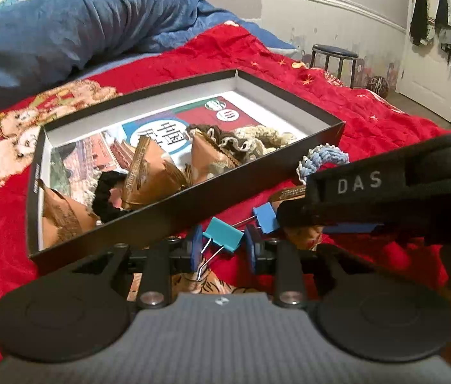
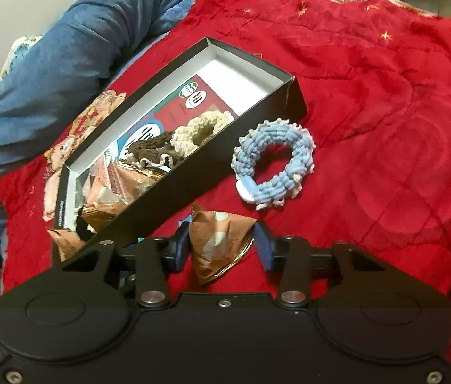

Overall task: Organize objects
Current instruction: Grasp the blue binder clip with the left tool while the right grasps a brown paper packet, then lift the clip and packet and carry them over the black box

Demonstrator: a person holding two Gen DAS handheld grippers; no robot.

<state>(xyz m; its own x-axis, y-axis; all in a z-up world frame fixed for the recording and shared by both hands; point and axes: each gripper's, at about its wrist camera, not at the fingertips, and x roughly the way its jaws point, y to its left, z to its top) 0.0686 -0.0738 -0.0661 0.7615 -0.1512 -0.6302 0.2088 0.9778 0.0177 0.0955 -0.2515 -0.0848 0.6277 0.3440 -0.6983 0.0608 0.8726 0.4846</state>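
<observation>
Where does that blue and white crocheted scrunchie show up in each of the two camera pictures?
Left wrist view: the blue and white crocheted scrunchie peeks out at right of centre, just past the near wall of the black cardboard box, partly hidden by the other tool.
Right wrist view: the scrunchie lies in full at centre on the red blanket, right of the box.
Shared landmark: the box.

A shallow black box (image 2: 276, 102), open-topped and white inside, is laid on red bedding. Brown snack packets (image 1: 148, 176), a black scrunchie (image 1: 105, 192), a brown one (image 2: 151, 148) and a cream one (image 2: 200, 126) are held in it. A blue crocheted scrunchie (image 2: 273, 163), a teal binder clip (image 1: 224, 233), a blue clip (image 1: 265, 217) and another packet (image 2: 219, 246) are left just outside.
</observation>
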